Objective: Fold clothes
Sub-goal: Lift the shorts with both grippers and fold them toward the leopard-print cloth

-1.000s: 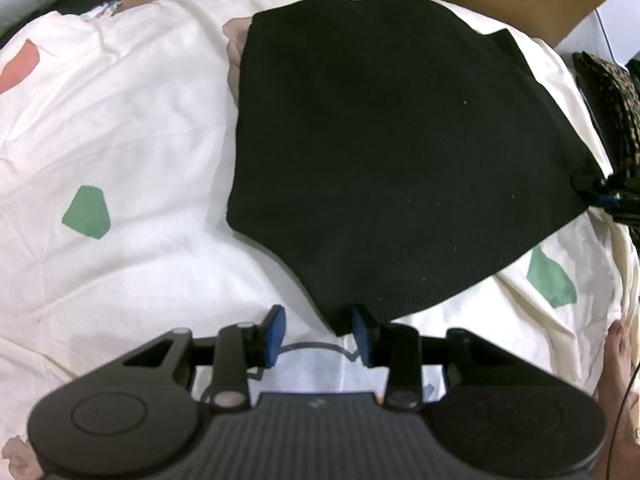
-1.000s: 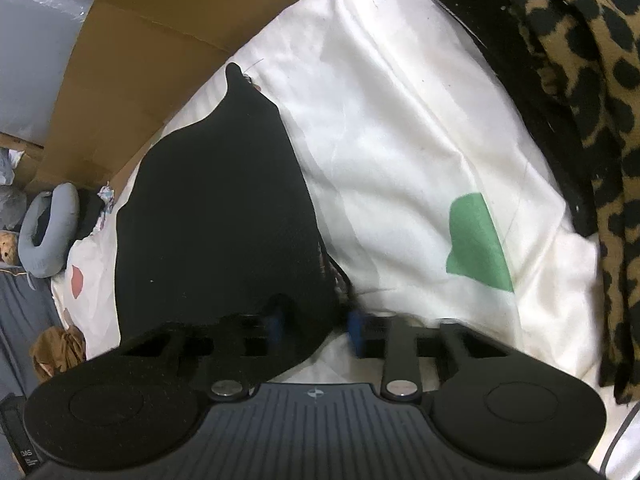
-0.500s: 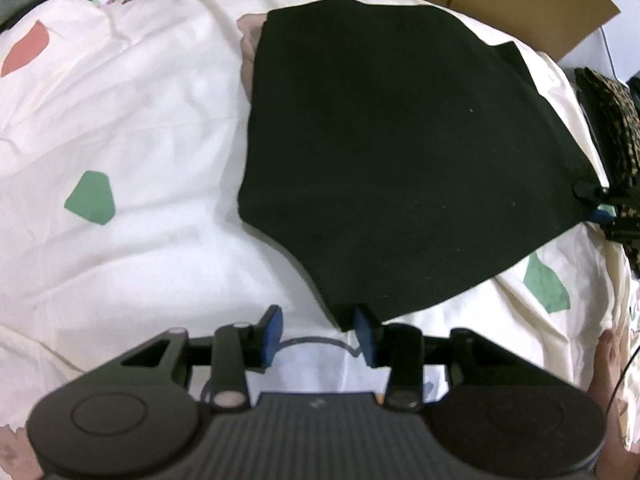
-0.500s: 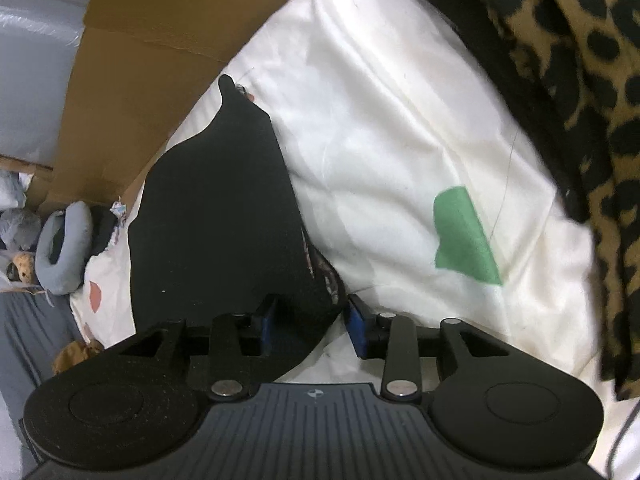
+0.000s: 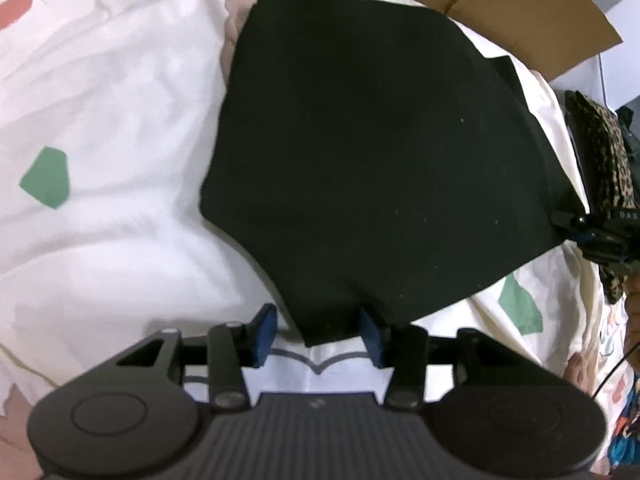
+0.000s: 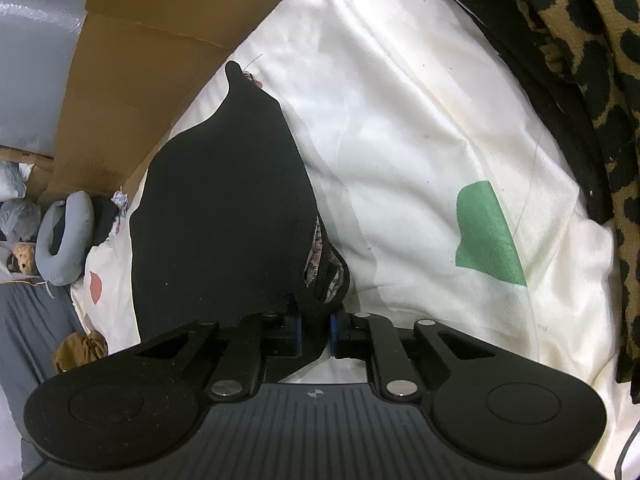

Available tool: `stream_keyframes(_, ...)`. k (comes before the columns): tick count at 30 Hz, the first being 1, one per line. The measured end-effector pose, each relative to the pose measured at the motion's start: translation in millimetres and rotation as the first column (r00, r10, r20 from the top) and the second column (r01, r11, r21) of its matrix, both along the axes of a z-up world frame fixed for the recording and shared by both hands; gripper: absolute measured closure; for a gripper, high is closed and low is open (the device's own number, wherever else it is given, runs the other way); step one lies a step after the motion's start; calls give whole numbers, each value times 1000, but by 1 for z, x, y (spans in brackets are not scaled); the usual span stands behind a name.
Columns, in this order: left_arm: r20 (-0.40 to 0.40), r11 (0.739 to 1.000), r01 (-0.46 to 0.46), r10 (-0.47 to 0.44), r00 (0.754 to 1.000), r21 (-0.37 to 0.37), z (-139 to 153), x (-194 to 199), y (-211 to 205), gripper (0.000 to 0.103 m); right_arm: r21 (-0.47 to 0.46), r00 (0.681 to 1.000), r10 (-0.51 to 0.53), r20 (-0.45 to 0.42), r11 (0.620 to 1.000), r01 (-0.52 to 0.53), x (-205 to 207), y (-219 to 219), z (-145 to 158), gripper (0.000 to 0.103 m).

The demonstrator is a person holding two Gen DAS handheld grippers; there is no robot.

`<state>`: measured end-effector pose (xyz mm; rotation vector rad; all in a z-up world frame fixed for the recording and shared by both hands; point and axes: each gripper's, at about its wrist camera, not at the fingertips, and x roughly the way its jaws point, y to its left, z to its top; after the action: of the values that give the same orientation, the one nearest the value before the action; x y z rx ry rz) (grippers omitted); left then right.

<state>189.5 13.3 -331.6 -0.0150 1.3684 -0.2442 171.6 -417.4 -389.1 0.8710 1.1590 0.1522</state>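
**Black garment spread on a patterned sheet, one corner pinched**

Cream bedding (image 5: 120,128) printed with green and red patches serves as the work surface, with brown cardboard (image 6: 132,64) standing behind it at 11 o'clock in the right wrist view. A black garment (image 5: 380,160) is laid out flat across the sheet, filling the centre of the left wrist view.

The left gripper (image 5: 318,330) is pointed steeply down at the garment's near corner at 6 o'clock. Its jaws are opening; the tip of the cloth lies between the blue pads (image 5: 265,334), but neither pad is seen pressing on it.

The right gripper (image 6: 316,334) is seen closing on another corner of the garment, where a bunched fold with a patterned inner layer is squeezed between the narrow-set pads. In the left wrist view this gripper is found at 3 o'clock, at the cloth's far right corner.

A leopard-print fabric (image 6: 580,80) is heaped at 1 o'clock in the right wrist view, just beside the sheet. A grey neck pillow (image 6: 60,240) lies at 9 o'clock.
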Motion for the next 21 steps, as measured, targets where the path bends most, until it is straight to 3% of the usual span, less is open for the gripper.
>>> stream_keyframes(1,2,1000,6,-6,1000,9,0,1,-2,55,2,1000,-1,-1,1000,1,0,0,0,92)
stream_keyframes(3,-7,1000,12,-12,1000,16,-1,2,-6,70,1,1000,-2,0,1000,2,0,-1,0,92)
stream_keyframes(4,-21,1000,11,-11,1000,16,-2,4,-7,93,-3,1000,0,3,1000,0,0,0,1,93)
stream_keyframes(11,-42,998,40,-38,998,57,9,3,-22,96,-29,999,5,36,1000,-4,-1,-3,17,96)
stream_keyframes(15,-112,995,60,-51,992,83,15,4,-31,97,-54,998,20,56,998,-17,2,-9,26,97)
stream_keyframes(21,-196,978,159,-131,972,135,20,6,-63,97,-64,997,-7,76,998,12,3,-18,34,98)
